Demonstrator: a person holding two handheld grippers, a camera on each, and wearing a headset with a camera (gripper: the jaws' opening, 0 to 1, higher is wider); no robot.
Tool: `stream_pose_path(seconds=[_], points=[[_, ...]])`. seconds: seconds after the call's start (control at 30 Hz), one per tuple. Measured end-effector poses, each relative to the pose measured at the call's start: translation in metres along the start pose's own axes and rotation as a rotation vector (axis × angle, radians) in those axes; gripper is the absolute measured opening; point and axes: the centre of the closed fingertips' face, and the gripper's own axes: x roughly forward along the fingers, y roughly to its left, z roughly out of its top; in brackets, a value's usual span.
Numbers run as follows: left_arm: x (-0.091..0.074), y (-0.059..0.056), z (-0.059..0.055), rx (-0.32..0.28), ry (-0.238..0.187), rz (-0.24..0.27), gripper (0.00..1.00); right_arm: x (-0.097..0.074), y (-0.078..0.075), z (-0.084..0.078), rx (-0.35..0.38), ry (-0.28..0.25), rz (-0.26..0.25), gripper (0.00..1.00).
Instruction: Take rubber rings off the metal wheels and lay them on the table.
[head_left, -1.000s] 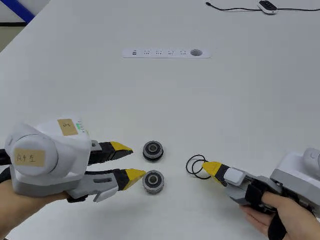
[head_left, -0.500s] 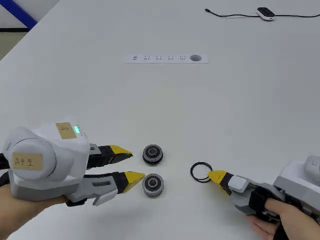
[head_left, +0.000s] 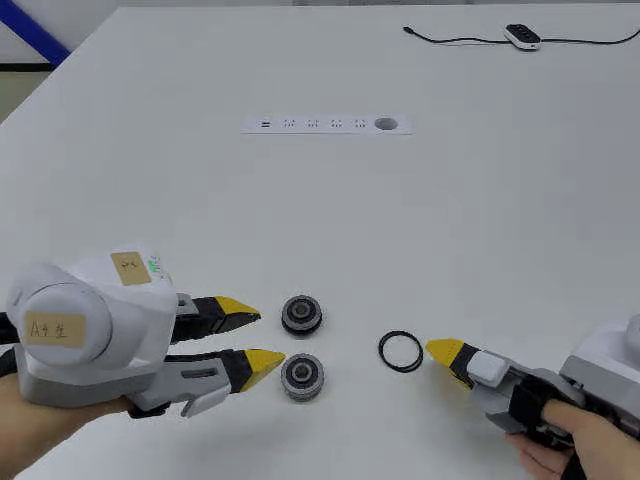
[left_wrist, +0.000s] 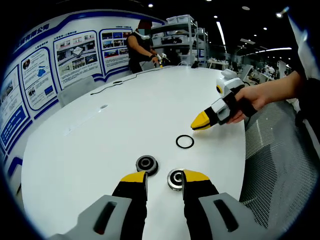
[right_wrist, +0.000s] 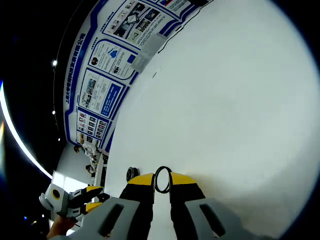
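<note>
L gripper (head_left: 258, 338): fingers wide apart, nothing btwn them. Two metal wheels lie flat on the table (head_left: 450, 220) just ahead of its tips. In the head view the far wheel (head_left: 302, 314) is straight off the upper finger. The near wheel (head_left: 302, 376) is just off the lower finger's yellow tip, close, but can't tell if touching. In the left gripper view the near wheel sits right at the inner edge of one tip, and the far wheel is a bit fwd of the other tip. Both wheels show a dark outer band round a metal hub; can't tell if that band is rubber.

R gripper (right_wrist: 162, 182): fingers narrow, slim gap btwn the yellow tips, holding nothing. One rubber ring (head_left: 383, 351) lies flat on the table just beyond those tips, btwn them and the wheels. In the right gripper view it lines up w/ the gap; in the head view it's just clear of the tip.

Well beyond both sets of fingers lies a white power strip (head_left: 325, 124).
</note>
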Motion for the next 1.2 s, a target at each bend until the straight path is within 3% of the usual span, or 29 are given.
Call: stream_pose_path(seconds=[0.1, 0.3, 0.37, 0.5, 0.77, 1.2], points=[[0.002, 0.005, 0.001, 0.002, 0.001, 0.0, 0.27, 0.002, 0.015, 0.009, -0.068, -0.022, 0.051, 0.17], [0.01, 0.014, 0.002, 0.01, 0.011, -0.003, 0.27, 0.009, 0.04, 0.014, -0.092, -0.02, 0.134, 0.22], [0.014, 0.016, 0.003, 0.016, 0.016, -0.014, 0.26, 0.011, 0.057, 0.011, -0.123, -0.005, 0.215, 0.25], [0.023, 0.021, 0.002, 0.025, 0.028, -0.027, 0.25, 0.017, 0.073, 0.001, -0.158, 0.044, 0.284, 0.35], [0.042, 0.028, -0.001, 0.022, 0.049, -0.055, 0.25, 0.023, 0.083, -0.019, -0.222, 0.129, 0.331, 0.42], [0.063, 0.033, -0.007, 0.029, 0.082, -0.087, 0.23, 0.04, 0.094, -0.033, -0.249, 0.196, 0.385, 0.53]])
